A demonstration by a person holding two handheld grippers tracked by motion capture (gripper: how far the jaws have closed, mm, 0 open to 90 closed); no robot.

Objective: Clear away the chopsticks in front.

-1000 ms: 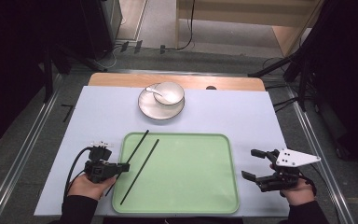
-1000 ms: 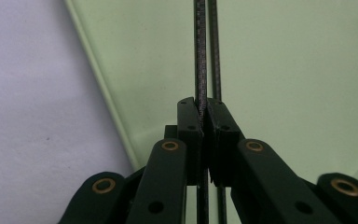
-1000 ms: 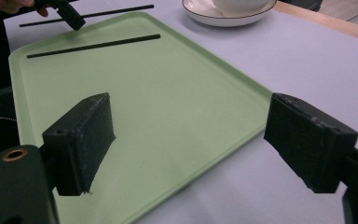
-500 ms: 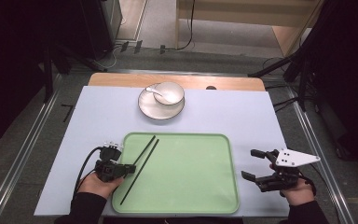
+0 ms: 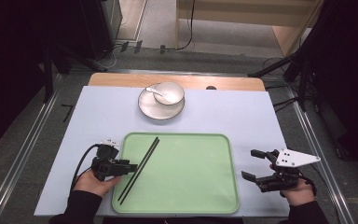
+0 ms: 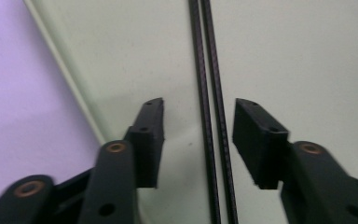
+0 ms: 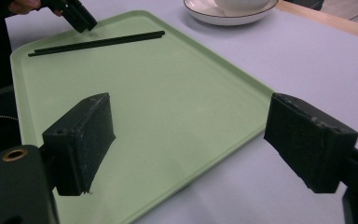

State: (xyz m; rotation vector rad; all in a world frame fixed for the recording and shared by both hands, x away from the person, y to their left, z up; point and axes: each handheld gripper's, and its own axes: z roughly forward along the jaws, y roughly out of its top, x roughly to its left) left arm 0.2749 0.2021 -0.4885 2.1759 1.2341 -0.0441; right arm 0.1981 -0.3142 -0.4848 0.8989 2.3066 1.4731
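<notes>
A pair of black chopsticks (image 5: 139, 168) lies side by side on the left part of the green tray (image 5: 191, 186), slanting from near its far edge down towards its near left corner. The tray sits on the pale sheet covering the bench (image 5: 242, 116). The left gripper (image 5: 131, 167) reaches in over the tray's left rim, its jaws partly apart and just opened; in the left gripper view the chopsticks (image 6: 212, 116) run between the two pads without either pad pressing on them, so nothing is held. The right gripper (image 5: 254, 164) hovers just beside the tray's right edge, jaws wide apart and empty, with bare tray between it and the chopsticks. Well beyond the tray, near the far side of the bench, a white plate (image 5: 161, 110) carries a white bowl (image 5: 169, 92), and what looks like a white spoon (image 5: 154, 91) rests in the bowl, though it is small from here.
</notes>
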